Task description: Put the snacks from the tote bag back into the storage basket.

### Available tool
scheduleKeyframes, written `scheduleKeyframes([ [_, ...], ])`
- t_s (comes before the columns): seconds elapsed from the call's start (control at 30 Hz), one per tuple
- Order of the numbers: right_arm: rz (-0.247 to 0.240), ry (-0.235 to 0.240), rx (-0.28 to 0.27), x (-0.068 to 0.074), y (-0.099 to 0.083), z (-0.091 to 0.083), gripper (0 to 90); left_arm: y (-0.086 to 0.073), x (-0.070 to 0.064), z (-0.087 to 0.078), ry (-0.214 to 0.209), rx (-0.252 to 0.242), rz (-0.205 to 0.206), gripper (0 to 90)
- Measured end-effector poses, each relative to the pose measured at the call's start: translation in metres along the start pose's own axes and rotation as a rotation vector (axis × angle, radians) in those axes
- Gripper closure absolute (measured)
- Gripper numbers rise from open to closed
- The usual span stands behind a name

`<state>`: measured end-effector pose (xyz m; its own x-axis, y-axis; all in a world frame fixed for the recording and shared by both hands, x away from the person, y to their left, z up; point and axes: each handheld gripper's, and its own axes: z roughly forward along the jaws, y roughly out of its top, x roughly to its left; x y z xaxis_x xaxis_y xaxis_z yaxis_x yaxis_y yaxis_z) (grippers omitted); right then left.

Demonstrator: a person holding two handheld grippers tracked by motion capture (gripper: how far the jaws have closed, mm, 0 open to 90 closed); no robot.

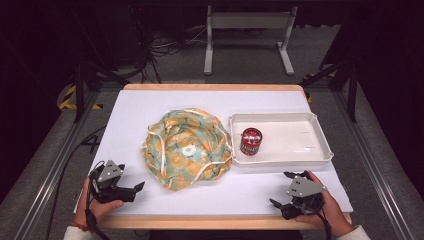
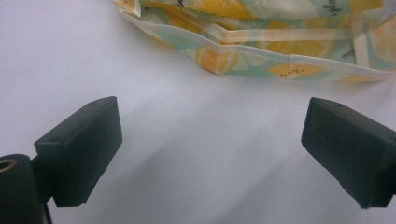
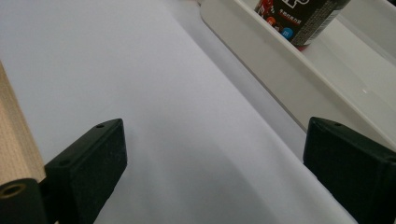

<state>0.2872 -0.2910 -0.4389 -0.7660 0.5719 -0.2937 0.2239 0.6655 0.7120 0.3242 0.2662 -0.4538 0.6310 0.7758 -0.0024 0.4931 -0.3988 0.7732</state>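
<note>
**Both tongs apart at the near edge, bag and tray ahead**

We see a white-covered worktop [image 1: 150,105] with a crumpled fabric bag [image 1: 187,147] printed with orange slices lying near its middle. Just to the right of the bag, touching or nearly touching it, sits a white tray [image 1: 320,145]; a red can [image 1: 250,141] stands upright in the tray's left part.

We find the left tongs [image 1: 136,189] at the near left, held in the left hand [image 1: 100,207], with the jaws spread wide and nothing between them. In the left gripper view the bag's pale hem [image 2: 280,58] lies ahead of the jaws, apart from them.

The right tongs [image 1: 282,191] sit at the near right in the right hand [image 1: 330,212], jaws likewise wide apart and empty. In the right gripper view we see the tray's wall [image 3: 261,60] running beside the right-hand jaw, and the can's dark printed side [image 3: 303,18] beyond it
</note>
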Motion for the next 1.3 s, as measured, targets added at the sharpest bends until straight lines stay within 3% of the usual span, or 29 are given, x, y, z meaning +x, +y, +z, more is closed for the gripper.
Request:
scheduleKeyframes([
  [0.03,-0.003,-0.001,-0.002,-0.0001,0.0001,0.0000,6.9,-0.0002,0.0000,-0.0011,0.005,0.003,0.014,5.9],
  [0.23,-0.007,0.002,-0.003,0.0003,0.0012,0.0011,6.9,-0.0012,-0.0011,-0.0041,0.003,-0.028,0.000,5.8],
  [0.6,-0.004,0.001,-0.011,-0.0009,0.0024,0.0017,6.8,-0.0033,-0.0024,-0.0037,0.001,-0.024,-0.019,5.9],
  [1.3,-0.003,0.009,-0.019,-0.0028,0.0034,0.0026,7.2,-0.0033,-0.0049,-0.0048,0.016,-0.010,-0.019,6.2],
])
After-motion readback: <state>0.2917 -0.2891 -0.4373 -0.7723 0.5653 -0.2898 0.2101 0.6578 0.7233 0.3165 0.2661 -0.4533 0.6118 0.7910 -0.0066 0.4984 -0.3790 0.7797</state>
